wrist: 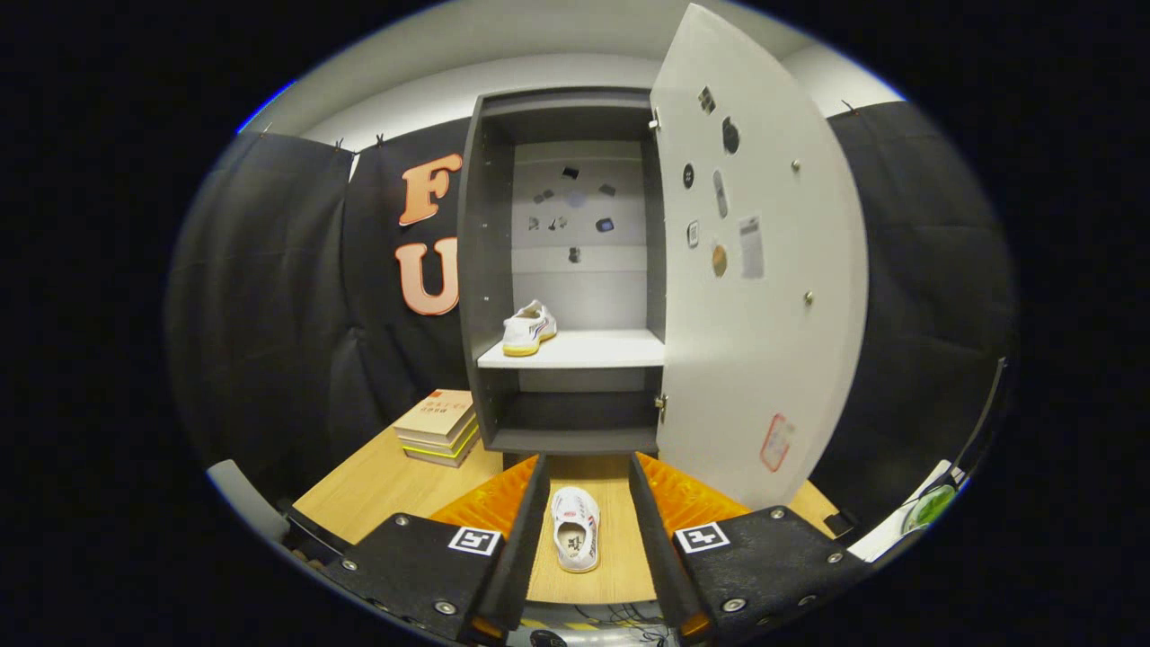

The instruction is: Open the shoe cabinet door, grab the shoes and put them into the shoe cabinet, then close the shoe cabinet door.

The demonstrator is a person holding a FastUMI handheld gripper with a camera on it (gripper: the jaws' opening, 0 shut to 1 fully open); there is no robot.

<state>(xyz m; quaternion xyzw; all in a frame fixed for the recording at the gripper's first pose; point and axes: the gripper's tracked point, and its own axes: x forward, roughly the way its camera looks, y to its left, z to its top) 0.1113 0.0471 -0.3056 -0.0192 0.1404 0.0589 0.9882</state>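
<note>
Pale wood grain covers the table, where a white shoe lies sole down with its opening facing up, in the gap between the two fingers of the gripper. The fingers stand wide apart and neither touches the shoe. Just beyond the fingertips stands the dark grey shoe cabinet, resting on the table, with its light grey door swung fully open to the right. Small stickers and fittings dot the inner face of the door and the cabinet's back panel. On the cabinet's white shelf sits a second white shoe with a yellowish sole, placed at the shelf's left side, near the front edge. Below the shelf is a lower dark compartment. A stack of books lies on the table just left of the cabinet's base.
</note>
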